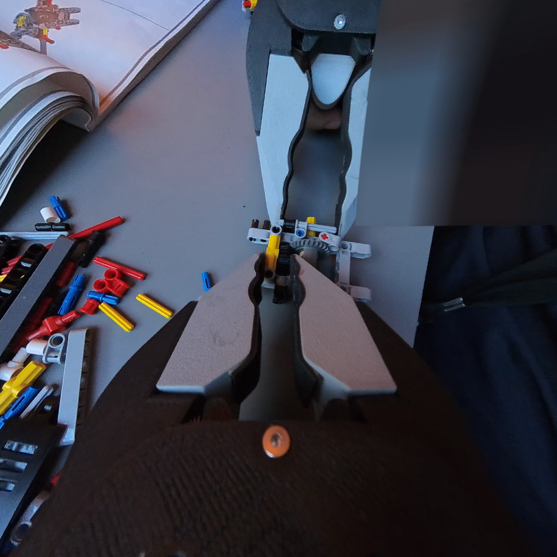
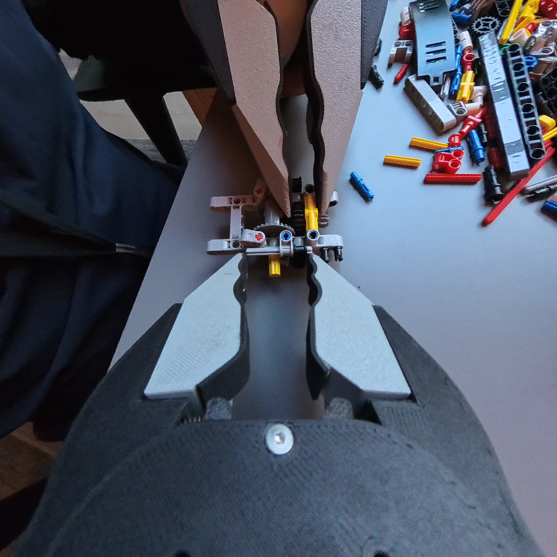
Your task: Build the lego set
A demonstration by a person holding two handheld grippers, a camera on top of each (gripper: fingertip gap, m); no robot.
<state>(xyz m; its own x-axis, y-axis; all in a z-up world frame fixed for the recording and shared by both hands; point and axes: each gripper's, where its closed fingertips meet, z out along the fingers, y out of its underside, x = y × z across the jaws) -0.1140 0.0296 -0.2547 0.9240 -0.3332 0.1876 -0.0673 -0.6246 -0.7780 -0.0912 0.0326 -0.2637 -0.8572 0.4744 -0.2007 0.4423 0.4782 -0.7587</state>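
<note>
Together, two grippers (image 1: 276, 265) (image 2: 275, 262), one brick assembly (image 2: 271, 235)

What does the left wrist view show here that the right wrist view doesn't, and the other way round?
Only the left wrist view shows the open instruction booklet. Only the right wrist view shows the yellow axle end sticking out toward the right gripper, plus chair legs off the table. Both show the grey gear assembly between both grippers, the left gripper closed on its yellow-and-black middle, and loose parts.

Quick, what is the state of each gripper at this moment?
Left gripper: closed on the yellow and black parts of the grey gear assembly.
Right gripper: jaws at the assembly's grey axle; whether they grip it cannot be told.
</note>
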